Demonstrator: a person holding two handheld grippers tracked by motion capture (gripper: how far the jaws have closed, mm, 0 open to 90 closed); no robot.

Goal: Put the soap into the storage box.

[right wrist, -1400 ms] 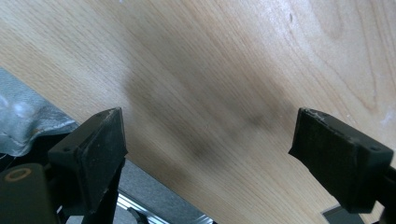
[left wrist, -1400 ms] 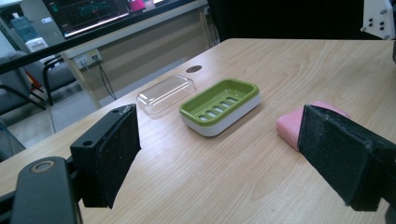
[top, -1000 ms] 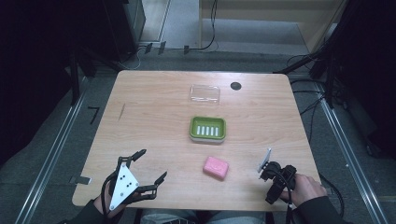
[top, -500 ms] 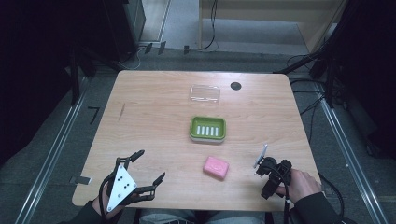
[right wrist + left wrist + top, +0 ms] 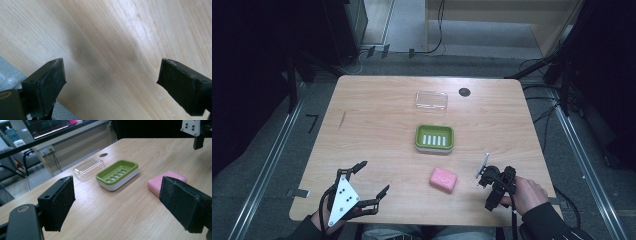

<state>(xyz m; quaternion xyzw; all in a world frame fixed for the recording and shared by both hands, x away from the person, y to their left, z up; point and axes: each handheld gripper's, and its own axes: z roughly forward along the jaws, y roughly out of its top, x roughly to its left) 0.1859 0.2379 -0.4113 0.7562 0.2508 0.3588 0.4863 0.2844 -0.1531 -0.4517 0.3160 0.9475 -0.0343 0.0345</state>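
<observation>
A pink soap bar (image 5: 443, 179) lies on the wooden table near its front, and shows at the right of the left gripper view (image 5: 166, 182). Beyond it sits a green soap dish (image 5: 434, 138) (image 5: 117, 173), empty, with its clear lid (image 5: 431, 100) (image 5: 88, 168) lying farther back. My left gripper (image 5: 376, 176) (image 5: 122, 205) rests open at the front left, aimed toward the dish and soap. My right gripper (image 5: 488, 192) (image 5: 116, 82) hovers right of the soap, pointing down at bare wood. Its jaws have just been opening and nothing is between them.
A dark round hole (image 5: 464, 92) marks the table (image 5: 377, 125) at the back right. The table's front edge shows at the lower left of the right gripper view, with grey floor (image 5: 10, 72) beyond. Metal rails and cables surround the table.
My right gripper has shifted a little left toward the soap and slightly away from the front edge. The left gripper, soap, dish and lid have stayed put.
</observation>
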